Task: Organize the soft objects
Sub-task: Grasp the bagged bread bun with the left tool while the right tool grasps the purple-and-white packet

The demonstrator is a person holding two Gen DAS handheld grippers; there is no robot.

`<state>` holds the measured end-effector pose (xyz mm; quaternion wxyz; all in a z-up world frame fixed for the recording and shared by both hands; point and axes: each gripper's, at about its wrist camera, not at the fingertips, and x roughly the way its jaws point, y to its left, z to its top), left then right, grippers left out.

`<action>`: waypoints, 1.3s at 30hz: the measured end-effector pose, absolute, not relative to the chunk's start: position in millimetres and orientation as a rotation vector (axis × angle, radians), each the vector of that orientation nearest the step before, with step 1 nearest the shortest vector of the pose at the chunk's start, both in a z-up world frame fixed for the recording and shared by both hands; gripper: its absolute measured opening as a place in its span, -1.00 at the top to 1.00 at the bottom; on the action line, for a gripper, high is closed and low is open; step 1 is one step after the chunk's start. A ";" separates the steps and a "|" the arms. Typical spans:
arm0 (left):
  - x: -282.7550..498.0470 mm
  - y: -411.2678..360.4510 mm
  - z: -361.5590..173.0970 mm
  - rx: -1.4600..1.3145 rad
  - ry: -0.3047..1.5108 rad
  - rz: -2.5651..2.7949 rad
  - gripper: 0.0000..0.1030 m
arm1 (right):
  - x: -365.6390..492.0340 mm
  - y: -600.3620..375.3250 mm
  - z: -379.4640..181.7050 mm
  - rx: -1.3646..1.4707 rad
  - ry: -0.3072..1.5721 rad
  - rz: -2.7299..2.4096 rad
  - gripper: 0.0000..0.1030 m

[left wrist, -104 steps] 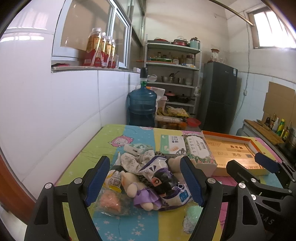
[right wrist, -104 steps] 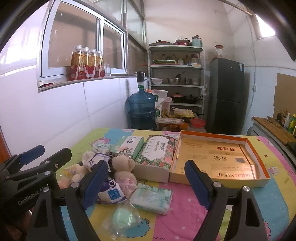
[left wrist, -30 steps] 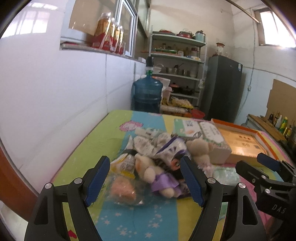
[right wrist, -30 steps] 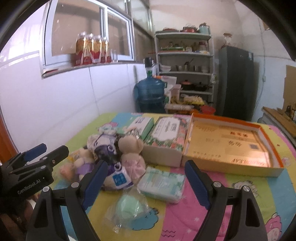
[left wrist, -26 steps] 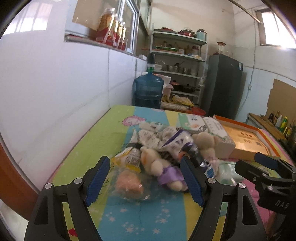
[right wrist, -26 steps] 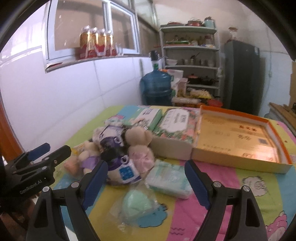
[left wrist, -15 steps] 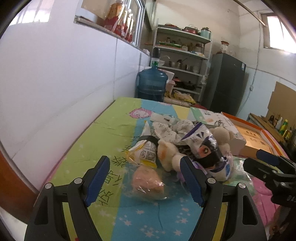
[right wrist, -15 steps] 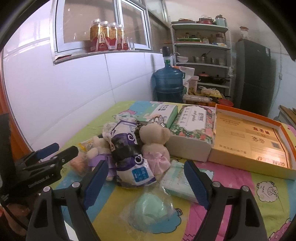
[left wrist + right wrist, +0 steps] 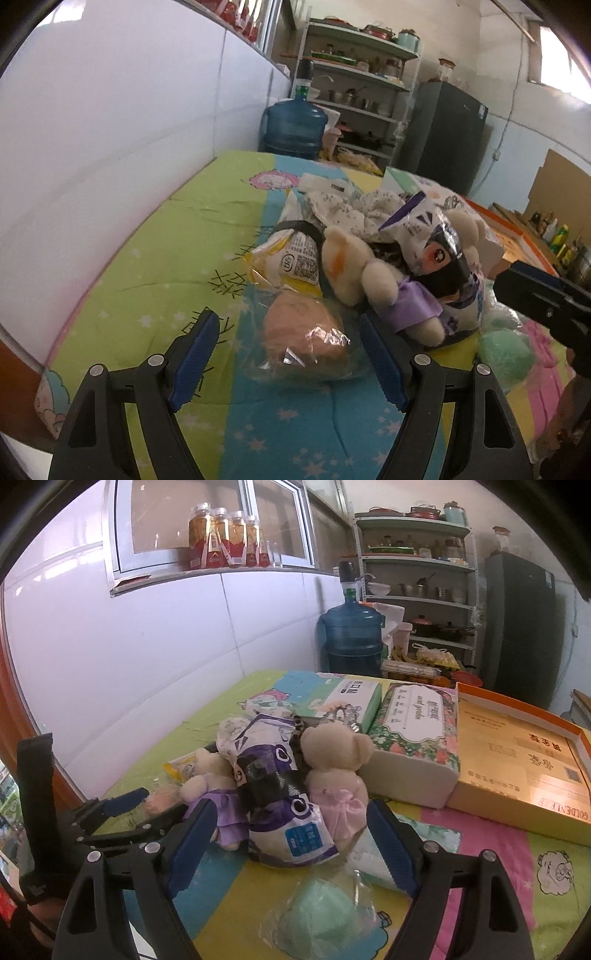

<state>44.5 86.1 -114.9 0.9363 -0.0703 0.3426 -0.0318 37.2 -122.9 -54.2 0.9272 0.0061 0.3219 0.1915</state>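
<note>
Left gripper (image 9: 288, 349) I hold released, its jaws flanking the bagged peach ball (image 9: 304, 338) on the sheet (image 9: 177, 236). Right gripper (image 9: 288, 840) also released, over the green ball (image 9: 317, 919) beside the toy pile (image 9: 280, 771).

Both grippers are the same build. The left gripper (image 9: 288, 354) is matte black plastic, two angular arms that fork out wide, each ending in a blue finger pad (image 9: 194, 352) with a ribbed inner face. There's a round silver screw head on each arm, one near the pad and one further back. The right gripper (image 9: 286, 843) matches it: black frame, blue pads (image 9: 388, 849), same silver screws. Seen from the side in the right wrist view, the left one has a chunky black body with a blue tip.
</note>
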 end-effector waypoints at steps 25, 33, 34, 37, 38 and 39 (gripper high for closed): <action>27.8 103.4 -112.8 -0.218 0.655 -0.088 -0.12 | 81.8 -87.3 -65.3 -0.131 0.762 0.501 0.01; 25.1 103.0 -113.9 -0.227 0.652 -0.096 -0.12 | 83.9 -69.4 -74.7 -0.245 0.789 0.504 0.05; 24.4 103.2 -113.9 -0.228 0.652 -0.095 -0.12 | 84.4 -70.8 -74.3 -0.236 0.788 0.506 0.09; 22.2 105.1 -114.3 -0.233 0.648 -0.087 -0.12 | 80.7 -77.3 -68.9 -0.185 0.774 0.533 0.15; 21.9 105.9 -113.6 -0.235 0.646 -0.084 -0.12 | 79.1 -79.8 -66.3 -0.172 0.764 0.537 0.16; 21.4 106.2 -112.8 -0.236 0.644 -0.083 -0.12 | 78.1 -80.9 -64.5 -0.168 0.758 0.539 0.17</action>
